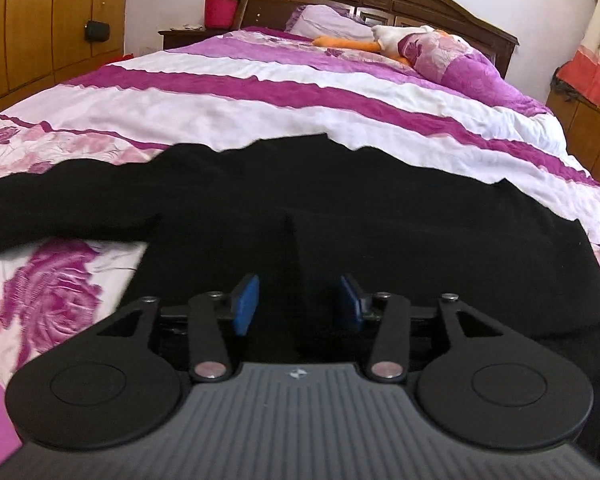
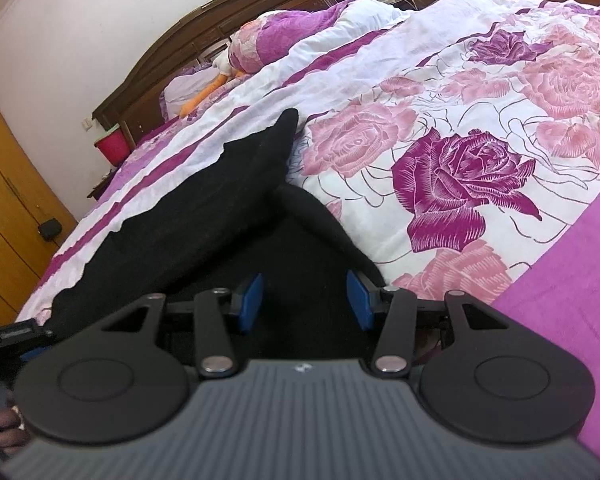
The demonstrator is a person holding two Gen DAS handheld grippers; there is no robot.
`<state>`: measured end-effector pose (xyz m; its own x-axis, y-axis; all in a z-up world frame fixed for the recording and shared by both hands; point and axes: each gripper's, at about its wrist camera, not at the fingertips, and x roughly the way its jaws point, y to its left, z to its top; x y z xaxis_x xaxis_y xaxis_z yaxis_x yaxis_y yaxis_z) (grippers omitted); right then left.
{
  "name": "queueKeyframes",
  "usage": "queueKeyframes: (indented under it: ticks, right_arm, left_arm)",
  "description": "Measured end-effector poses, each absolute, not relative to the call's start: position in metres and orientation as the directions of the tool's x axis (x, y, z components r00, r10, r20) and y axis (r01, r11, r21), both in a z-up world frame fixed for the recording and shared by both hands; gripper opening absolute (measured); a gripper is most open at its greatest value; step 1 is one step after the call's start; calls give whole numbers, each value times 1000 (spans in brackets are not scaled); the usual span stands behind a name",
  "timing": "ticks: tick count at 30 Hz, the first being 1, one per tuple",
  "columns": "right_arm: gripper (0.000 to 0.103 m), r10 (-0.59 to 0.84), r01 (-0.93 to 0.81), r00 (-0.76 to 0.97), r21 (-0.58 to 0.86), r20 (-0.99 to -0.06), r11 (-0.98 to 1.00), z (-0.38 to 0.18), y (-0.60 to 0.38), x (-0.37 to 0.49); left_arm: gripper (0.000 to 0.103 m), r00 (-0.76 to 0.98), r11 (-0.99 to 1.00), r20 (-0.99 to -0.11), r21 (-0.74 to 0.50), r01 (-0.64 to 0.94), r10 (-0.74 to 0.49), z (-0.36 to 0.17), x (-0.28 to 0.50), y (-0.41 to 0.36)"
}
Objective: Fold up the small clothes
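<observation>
step: fold black garment [image 1: 340, 208], lying flat on the bed [image 1: 260, 92] | advice: we should pinch one edge cleanly and carry it over level | pose: both tilted downward over the cloth | left gripper [image 1: 298, 304] spread, pinching nothing | right gripper [image 2: 304, 302] spread, pinching nothing

Left tool [image 1: 298, 300]: black linkage arms, silver pivot screws, blue pads, two round black discs, grey ribbed housing with small logo. Right tool [image 2: 304, 300]: identical build.
</observation>
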<state>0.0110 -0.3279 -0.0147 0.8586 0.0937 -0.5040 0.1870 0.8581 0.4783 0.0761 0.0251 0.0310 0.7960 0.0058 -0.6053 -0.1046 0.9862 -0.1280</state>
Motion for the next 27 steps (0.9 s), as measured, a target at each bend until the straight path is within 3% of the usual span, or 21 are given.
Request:
queueKeyframes:
  ticks: [6, 13, 23, 25, 27]
  right_arm:
    - [48, 77, 193, 847, 438, -527, 878, -12, -323, 14]
    - [52, 102, 196, 833, 461, -544, 866, 6, -331, 22]
    - [52, 133, 124, 838, 422, -529, 898, 29, -347, 114]
    - [52, 140, 132, 833, 438, -536, 889, 24, -351, 139]
    - [52, 145, 141, 825, 447, -546, 883, 19, -353, 157]
  left_arm:
    - [56, 804, 987, -594, -140, -83, -16, 36, 92, 41]
    - [56, 774, 988, -619, -150, 46, -130, 23, 134, 35]
    - [55, 761, 982, -634, -187, 25, -140, 13, 154, 35]
    - [53, 768, 984, -626, -179, 28, -136, 13, 153, 32]
    - [43, 771, 983, -622, -181, 33, -141, 13, 154, 31]
